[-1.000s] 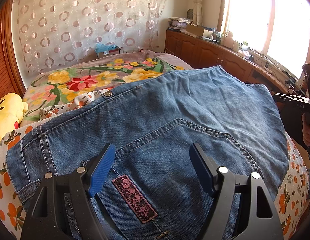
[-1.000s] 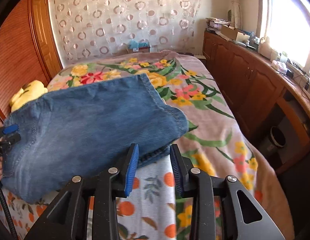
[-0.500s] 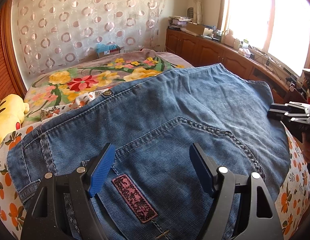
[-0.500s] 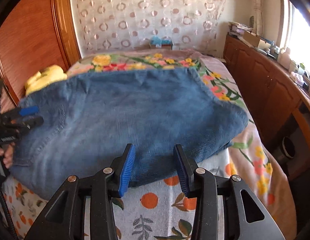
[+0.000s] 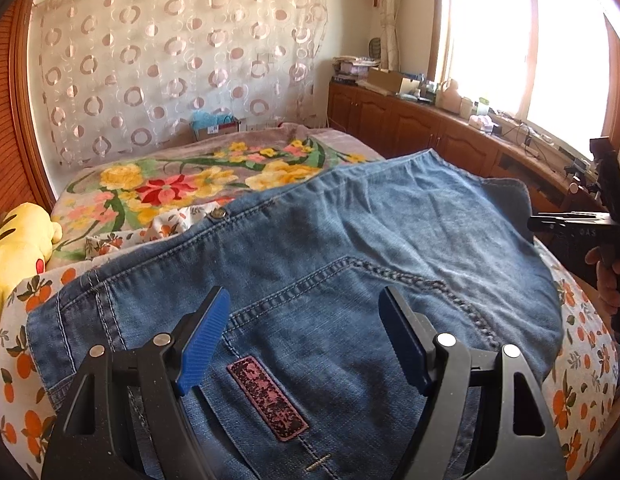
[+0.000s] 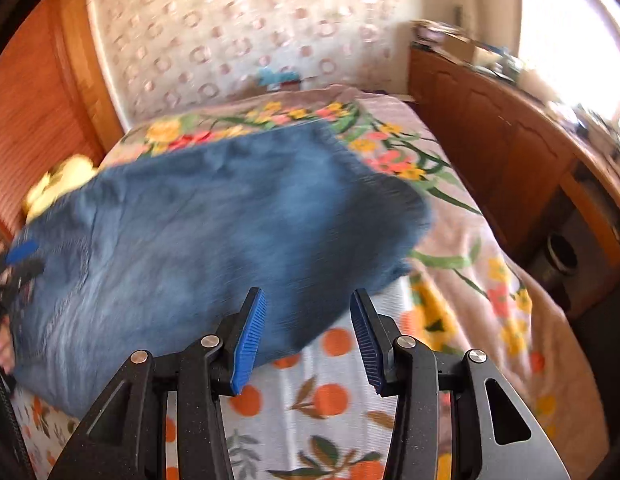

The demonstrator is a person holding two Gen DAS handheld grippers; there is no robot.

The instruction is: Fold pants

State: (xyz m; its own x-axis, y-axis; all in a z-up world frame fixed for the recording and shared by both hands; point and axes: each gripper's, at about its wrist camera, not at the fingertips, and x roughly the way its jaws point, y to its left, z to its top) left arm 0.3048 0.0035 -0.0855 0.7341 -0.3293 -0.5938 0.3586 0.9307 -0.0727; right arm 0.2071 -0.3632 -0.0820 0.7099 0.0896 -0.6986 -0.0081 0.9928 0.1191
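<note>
The folded jeans (image 5: 310,280) are spread mid-frame on the bed (image 5: 157,184). The right gripper (image 6: 307,330) has just been opening, the hem released since a second ago; the left gripper (image 5: 303,340) is held wide, empty. The right view is blurred.

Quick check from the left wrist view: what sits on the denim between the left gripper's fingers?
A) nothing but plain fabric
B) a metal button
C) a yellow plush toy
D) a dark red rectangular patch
D: the dark red patch lies sewn on the jeans, low between the open fingers of the left gripper.
</note>
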